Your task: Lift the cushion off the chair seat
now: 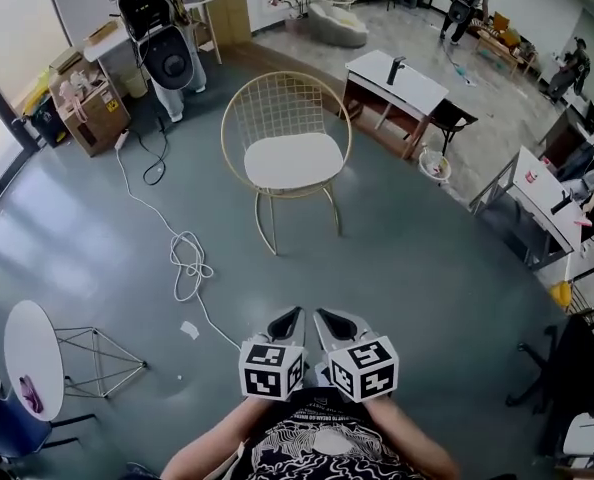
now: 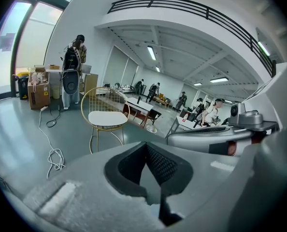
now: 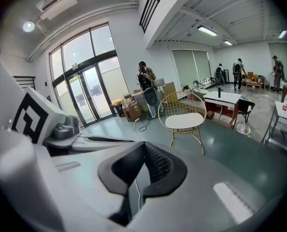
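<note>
A gold wire chair (image 1: 239, 118) stands on the grey floor some way ahead of me. A white cushion (image 1: 293, 160) lies flat on its seat. Both grippers are held side by side low in the head view, well short of the chair. My left gripper (image 1: 295, 312) is shut with nothing in it, and so is my right gripper (image 1: 320, 314). From the left gripper (image 2: 146, 144) the cushion (image 2: 107, 118) shows far off at upper left. From the right gripper (image 3: 144, 144) the cushion (image 3: 184, 121) lies ahead and to the right.
A white cable (image 1: 182, 258) runs in loops across the floor left of the chair. A small round white table (image 1: 32, 353) stands at near left. Cardboard boxes (image 1: 92, 108) and a standing person (image 1: 162, 38) are at far left. A desk (image 1: 397, 83) and a bin (image 1: 434, 165) stand right of the chair.
</note>
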`<act>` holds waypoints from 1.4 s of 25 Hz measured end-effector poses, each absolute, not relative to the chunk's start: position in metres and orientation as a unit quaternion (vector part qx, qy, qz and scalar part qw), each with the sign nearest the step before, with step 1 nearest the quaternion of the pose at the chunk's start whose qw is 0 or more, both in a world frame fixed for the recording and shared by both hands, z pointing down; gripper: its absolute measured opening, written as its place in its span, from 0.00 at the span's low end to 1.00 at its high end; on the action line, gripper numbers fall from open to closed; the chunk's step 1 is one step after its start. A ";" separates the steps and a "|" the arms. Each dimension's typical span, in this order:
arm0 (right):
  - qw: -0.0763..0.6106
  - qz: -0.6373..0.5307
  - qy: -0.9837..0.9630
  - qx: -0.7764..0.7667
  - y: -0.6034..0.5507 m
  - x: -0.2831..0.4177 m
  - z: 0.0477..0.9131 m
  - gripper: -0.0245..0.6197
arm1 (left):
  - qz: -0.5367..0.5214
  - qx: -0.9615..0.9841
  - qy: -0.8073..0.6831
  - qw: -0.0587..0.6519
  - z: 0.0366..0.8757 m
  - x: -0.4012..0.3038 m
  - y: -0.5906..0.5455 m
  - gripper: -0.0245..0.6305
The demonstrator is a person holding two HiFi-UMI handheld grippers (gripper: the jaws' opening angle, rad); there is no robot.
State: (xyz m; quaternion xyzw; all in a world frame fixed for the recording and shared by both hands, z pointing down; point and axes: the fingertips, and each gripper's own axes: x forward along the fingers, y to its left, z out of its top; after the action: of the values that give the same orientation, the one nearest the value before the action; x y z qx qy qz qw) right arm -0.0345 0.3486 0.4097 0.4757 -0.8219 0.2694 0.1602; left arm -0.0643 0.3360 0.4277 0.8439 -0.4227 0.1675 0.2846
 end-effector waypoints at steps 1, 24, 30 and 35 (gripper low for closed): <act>0.158 0.271 -0.822 0.475 0.345 -0.032 0.412 0.03 | 0.169 0.844 -0.423 0.284 0.430 -0.062 0.332 0.03; 0.133 0.306 -0.850 0.407 0.166 0.073 0.426 0.03 | 0.186 0.824 -0.456 0.280 0.440 0.042 0.165 0.04; 0.133 0.309 -0.860 0.384 0.139 0.092 0.429 0.03 | 0.195 0.826 -0.458 0.265 0.438 0.070 0.134 0.04; 0.126 0.315 -0.857 0.388 0.120 0.109 0.436 0.03 | 0.193 0.824 -0.461 0.266 0.443 0.082 0.120 0.04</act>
State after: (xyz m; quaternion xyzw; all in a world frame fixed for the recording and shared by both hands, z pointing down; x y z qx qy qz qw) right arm 0.1090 0.1196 0.4358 0.3885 -0.8566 0.3153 0.1257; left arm 0.0819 0.1197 0.4426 0.8241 -0.4612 0.1934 0.2660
